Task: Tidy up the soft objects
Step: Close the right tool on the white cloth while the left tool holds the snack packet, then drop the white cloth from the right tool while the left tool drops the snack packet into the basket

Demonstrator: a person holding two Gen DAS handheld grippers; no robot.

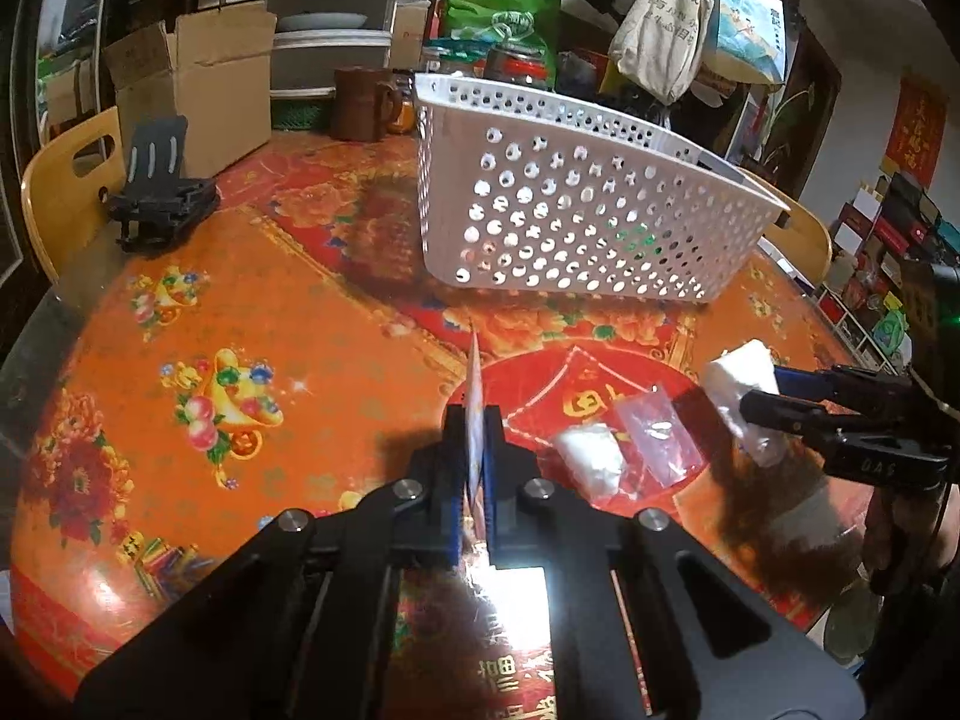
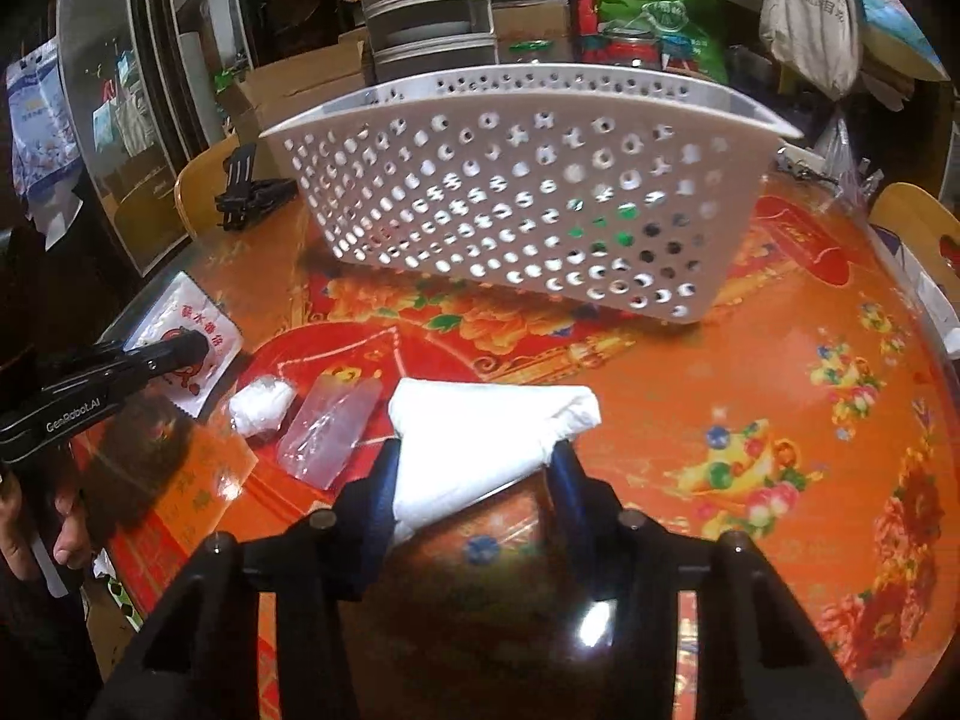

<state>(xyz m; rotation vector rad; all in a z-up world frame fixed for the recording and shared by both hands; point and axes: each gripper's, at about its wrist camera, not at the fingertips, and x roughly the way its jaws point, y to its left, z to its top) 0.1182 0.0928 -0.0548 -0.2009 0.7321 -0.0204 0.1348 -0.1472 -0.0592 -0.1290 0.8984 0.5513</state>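
Observation:
My left gripper (image 1: 474, 420) is shut on a flat white packet with red print (image 1: 475, 414), seen edge-on; the packet also shows in the right wrist view (image 2: 198, 348), held above the table. My right gripper (image 2: 477, 462) is shut on a folded white tissue pack (image 2: 480, 438), which also shows in the left wrist view (image 1: 741, 384), lifted off the table. A small white wad (image 2: 261, 405) and a clear plastic pouch (image 2: 330, 435) lie on the table between the grippers. A white perforated basket (image 1: 570, 210) stands beyond them.
The round table has an orange and red floral cover (image 1: 240, 330). A black stand (image 1: 159, 198), a cardboard box (image 1: 198, 78) and a brown mug (image 1: 363, 102) are at the far left. Wooden chair backs (image 1: 66, 180) flank the table. Jars and bags stand behind the basket.

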